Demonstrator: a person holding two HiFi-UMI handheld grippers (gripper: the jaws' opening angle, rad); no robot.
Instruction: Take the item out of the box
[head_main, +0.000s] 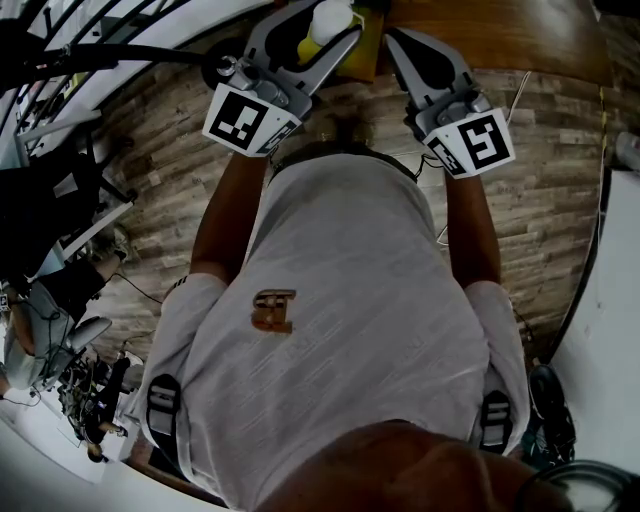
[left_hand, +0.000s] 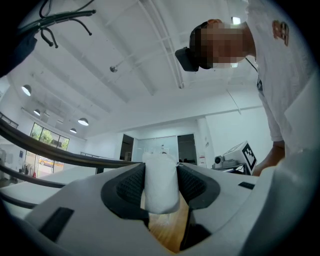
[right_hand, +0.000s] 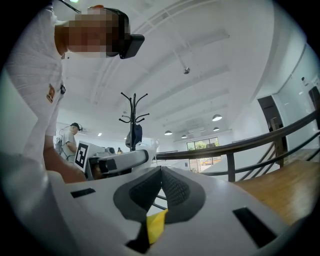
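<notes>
Up close, the left gripper (left_hand: 161, 169) has its two jaws set partly apart, both dark pads pressed against one white item (left_hand: 160, 192), a soft-looking upright roll that stands taller than the pads. Beneath it the left gripper view shows only the wooden table (left_hand: 167, 230); no yellow surrounds the roll there. The right gripper (right_hand: 161, 176) has its jaws closed together, with a strip of the one yellow box (right_hand: 156, 226) pinched low between them.

From the head view there are two grippers, each with one marker cube (head_main: 250, 120), side by side above the person's grey shirt (head_main: 340, 300). The left gripper (head_main: 335, 25) carries the white item (head_main: 330, 18) at the upper left of the yellow box (head_main: 362, 50), touching or just beside it; whether its lower end is clear of the box cannot be told. The right gripper (head_main: 397, 42) meets the box's right edge. Inside the box nothing can be made out. Grey plank floor (head_main: 560, 150) lies below the table edge.
</notes>
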